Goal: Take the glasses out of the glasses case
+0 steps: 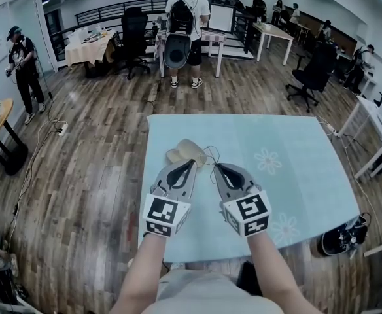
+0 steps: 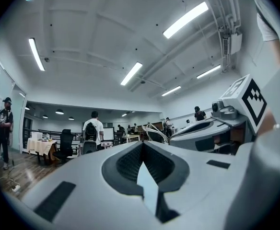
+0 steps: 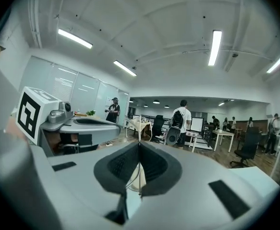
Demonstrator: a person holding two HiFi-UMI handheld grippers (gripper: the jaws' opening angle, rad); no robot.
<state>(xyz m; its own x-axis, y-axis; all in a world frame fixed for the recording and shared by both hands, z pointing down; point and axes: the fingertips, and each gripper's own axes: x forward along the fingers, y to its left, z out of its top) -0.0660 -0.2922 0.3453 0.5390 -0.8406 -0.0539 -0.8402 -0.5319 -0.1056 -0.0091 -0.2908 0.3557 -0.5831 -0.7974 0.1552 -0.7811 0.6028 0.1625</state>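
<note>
Just right of the glasses case (image 1: 183, 152), your right gripper (image 1: 216, 167) is pinching the glasses (image 3: 139, 178) in closed jaws, apparently to free them. Your left gripper (image 1: 191, 164) is closed and empty.

Glasses case (image 1: 186, 151) on table (image 1: 302, 156) ahead of left claw (image 1: 190, 165), glasses (image 1: 211, 154) in right claw (image 1: 218, 168) just right of it.

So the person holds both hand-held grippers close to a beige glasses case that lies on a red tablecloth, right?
Not quite. The tablecloth is light blue with white flowers, not red, as the head view shows. The rest holds: the left hand-held gripper and the right hand-held gripper are both close to the beige glasses case lying on it.
</note>
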